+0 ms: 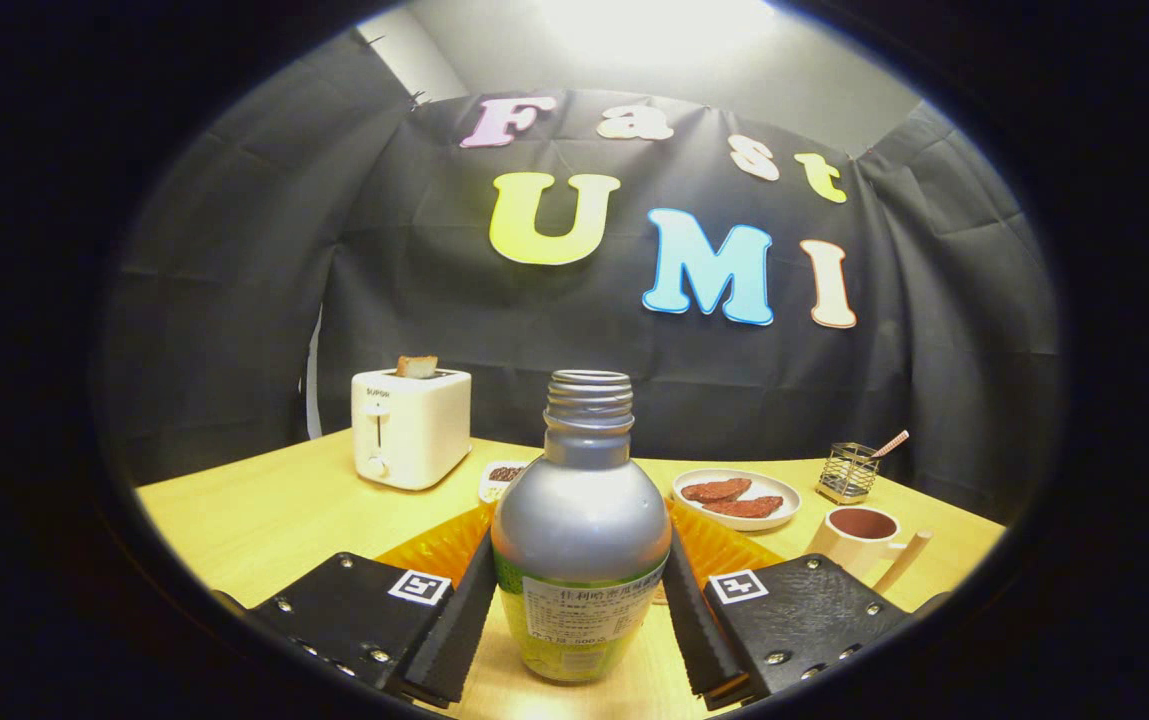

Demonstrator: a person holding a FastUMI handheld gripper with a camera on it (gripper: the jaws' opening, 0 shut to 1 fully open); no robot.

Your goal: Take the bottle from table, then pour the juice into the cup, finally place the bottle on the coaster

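Where ribbed orange coaster [434,562] lies behind, gripper [579,600] fingers clasp capless rounded silver bottle [580,525].

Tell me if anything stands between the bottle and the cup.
Nothing visible does. The bottle stands uncapped between the gripper fingers; the cup sits beyond and to the right, with bare table between.

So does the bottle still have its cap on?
No, the bottle standing between the gripper fingers has bare neck threads and an open mouth, with no cap on it.
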